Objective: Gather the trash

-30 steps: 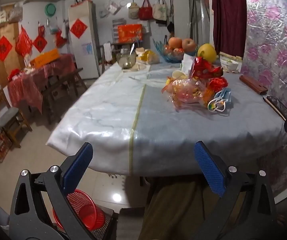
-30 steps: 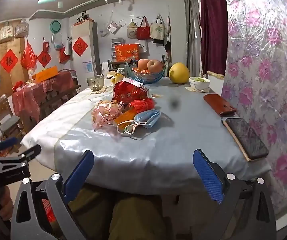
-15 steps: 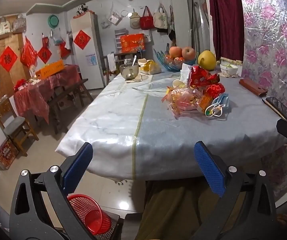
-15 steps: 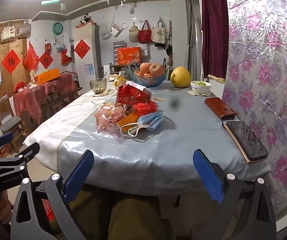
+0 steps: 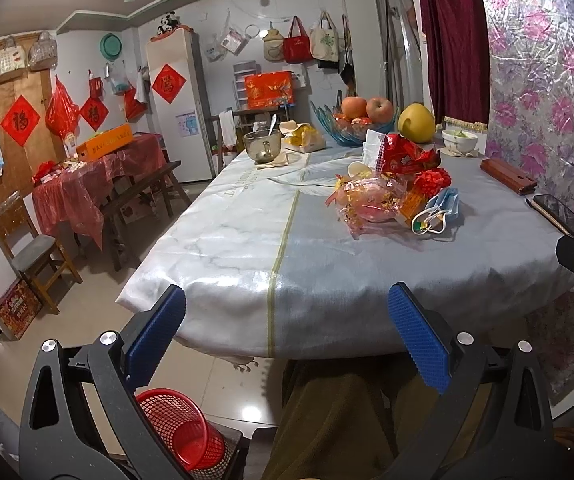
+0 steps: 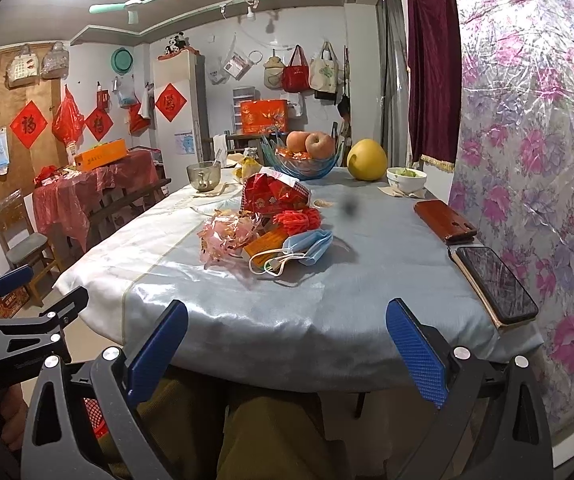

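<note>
Several bits of trash (image 6: pixel 263 236) are sitting heaped mid-table — a crinkled pink wrapper (image 5: pixel 369 200), a red snack bag (image 6: pixel 273 196), a blue face mask (image 6: pixel 309 246) trailing its white loops toward the near edge. Behind them a glass fruit bowl (image 6: pixel 301 162) and a yellow pomelo (image 6: pixel 367 160) are standing; a phone (image 6: pixel 495 284) is lying by the wall. Both grippers are hovering short of the table's near edge, the left gripper (image 5: pixel 287 340) and right gripper (image 6: pixel 287 344) each with jaws spread wide, holding nothing. Down on the floor, a red mesh basket (image 5: pixel 179 428) is waiting below the left one.
</note>
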`<action>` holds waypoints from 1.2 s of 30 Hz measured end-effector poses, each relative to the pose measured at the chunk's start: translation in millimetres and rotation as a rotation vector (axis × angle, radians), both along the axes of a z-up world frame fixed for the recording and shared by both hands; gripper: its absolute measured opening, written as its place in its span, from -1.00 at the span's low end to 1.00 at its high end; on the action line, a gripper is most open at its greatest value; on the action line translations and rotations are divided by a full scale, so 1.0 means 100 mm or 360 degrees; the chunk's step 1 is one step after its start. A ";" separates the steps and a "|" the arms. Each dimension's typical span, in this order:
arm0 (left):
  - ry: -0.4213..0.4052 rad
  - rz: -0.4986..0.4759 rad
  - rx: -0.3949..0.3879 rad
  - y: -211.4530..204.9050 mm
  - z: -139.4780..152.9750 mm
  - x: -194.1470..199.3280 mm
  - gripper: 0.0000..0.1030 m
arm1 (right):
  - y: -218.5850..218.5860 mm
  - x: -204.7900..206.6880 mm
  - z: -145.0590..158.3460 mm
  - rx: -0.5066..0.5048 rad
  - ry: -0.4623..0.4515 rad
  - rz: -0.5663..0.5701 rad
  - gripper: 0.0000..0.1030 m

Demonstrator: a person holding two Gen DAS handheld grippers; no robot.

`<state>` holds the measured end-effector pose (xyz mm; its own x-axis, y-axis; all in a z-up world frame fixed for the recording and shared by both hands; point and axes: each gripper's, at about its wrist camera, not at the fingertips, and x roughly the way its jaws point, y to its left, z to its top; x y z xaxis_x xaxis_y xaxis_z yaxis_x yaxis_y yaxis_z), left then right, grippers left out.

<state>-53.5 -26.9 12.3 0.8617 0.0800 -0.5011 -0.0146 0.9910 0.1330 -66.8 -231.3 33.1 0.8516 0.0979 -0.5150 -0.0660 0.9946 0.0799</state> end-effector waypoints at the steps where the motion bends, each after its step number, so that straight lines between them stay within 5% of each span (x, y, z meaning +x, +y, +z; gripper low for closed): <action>1: -0.0002 0.0000 0.0000 0.01 0.00 0.00 0.88 | 0.00 0.00 0.00 -0.0001 -0.0002 0.0003 0.89; 36: 0.0000 0.0001 0.0001 0.03 0.00 -0.02 0.88 | 0.03 0.00 0.00 0.0003 -0.0003 0.0016 0.89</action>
